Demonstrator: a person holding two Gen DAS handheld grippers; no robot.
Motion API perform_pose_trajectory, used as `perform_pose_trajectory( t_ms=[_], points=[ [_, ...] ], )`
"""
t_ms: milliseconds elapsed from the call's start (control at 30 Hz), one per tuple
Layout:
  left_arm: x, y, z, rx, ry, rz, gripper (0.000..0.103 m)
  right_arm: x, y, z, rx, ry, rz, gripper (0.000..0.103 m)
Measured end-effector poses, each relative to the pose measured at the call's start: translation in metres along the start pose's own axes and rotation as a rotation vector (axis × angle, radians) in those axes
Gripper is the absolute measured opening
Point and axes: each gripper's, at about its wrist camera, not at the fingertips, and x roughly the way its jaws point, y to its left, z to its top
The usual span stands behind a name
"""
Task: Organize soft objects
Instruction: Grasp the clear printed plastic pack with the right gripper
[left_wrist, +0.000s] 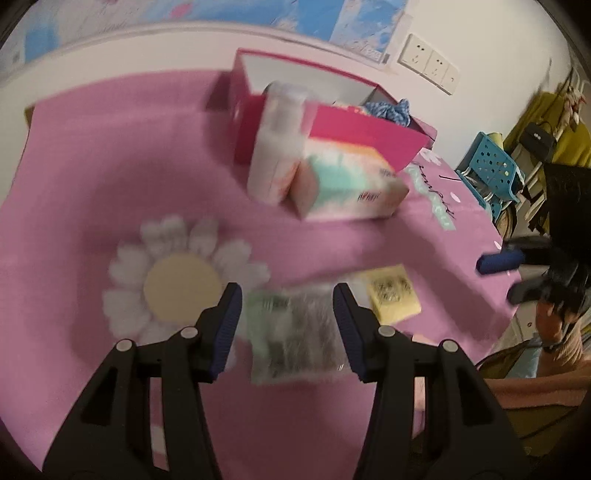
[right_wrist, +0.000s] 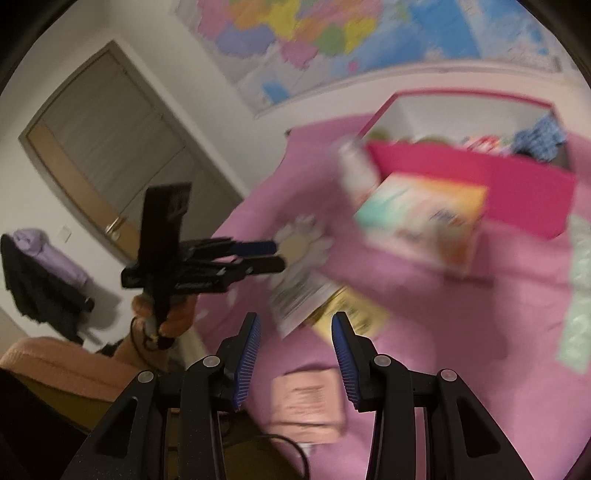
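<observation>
On the pink cloth lies a green-and-clear soft pack (left_wrist: 295, 332); my open left gripper (left_wrist: 288, 314) hovers right over it, jaws on either side. A yellow pack (left_wrist: 393, 293) lies to its right. A large pastel tissue pack (left_wrist: 347, 184) and a white pack (left_wrist: 277, 147) lean against the open pink box (left_wrist: 354, 129), which holds a blue cloth (left_wrist: 391, 109). My right gripper (right_wrist: 295, 332) is open and empty above a small pink pack (right_wrist: 306, 402). The left gripper (right_wrist: 258, 254) also shows in the right wrist view, and the right gripper (left_wrist: 506, 273) in the left wrist view.
A white daisy shape (left_wrist: 181, 280) is printed on the cloth at left. The table's right edge (left_wrist: 509, 314) drops off toward a blue perforated basket (left_wrist: 491, 166). A wall with a map (right_wrist: 332, 37) stands behind the box. Both views are blurred.
</observation>
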Motion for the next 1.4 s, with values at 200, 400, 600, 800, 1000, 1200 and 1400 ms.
perform_pose_trajectory(
  t_ms=[200,400,600,800,1000,1200,1400],
  points=[
    [0.004,0.014,-0.022,-0.044,0.035,-0.019,0.053,0.058,0.005,-0.005,0.048,0.097,0.044,0.04],
    [0.006,0.024,-0.032,-0.077,0.052,-0.082,0.053,0.101,-0.001,-0.003,0.127,0.122,0.007,0.04],
    [0.013,0.024,-0.031,-0.063,0.069,-0.111,0.053,0.106,-0.014,0.0,0.165,0.057,-0.036,0.03],
    [0.015,0.023,-0.029,-0.054,0.074,-0.132,0.053,0.095,-0.032,-0.001,0.167,0.015,-0.106,0.011],
    [0.024,0.014,-0.023,-0.037,0.085,-0.159,0.054,0.078,-0.023,-0.003,0.077,-0.035,-0.163,0.011],
    [0.041,-0.004,-0.012,0.014,0.111,-0.205,0.055,0.062,-0.011,-0.004,-0.026,-0.075,-0.249,0.011],
    [0.053,-0.012,-0.003,0.03,0.129,-0.257,0.057,0.047,-0.021,-0.005,-0.019,-0.091,-0.289,0.011]
  ],
)
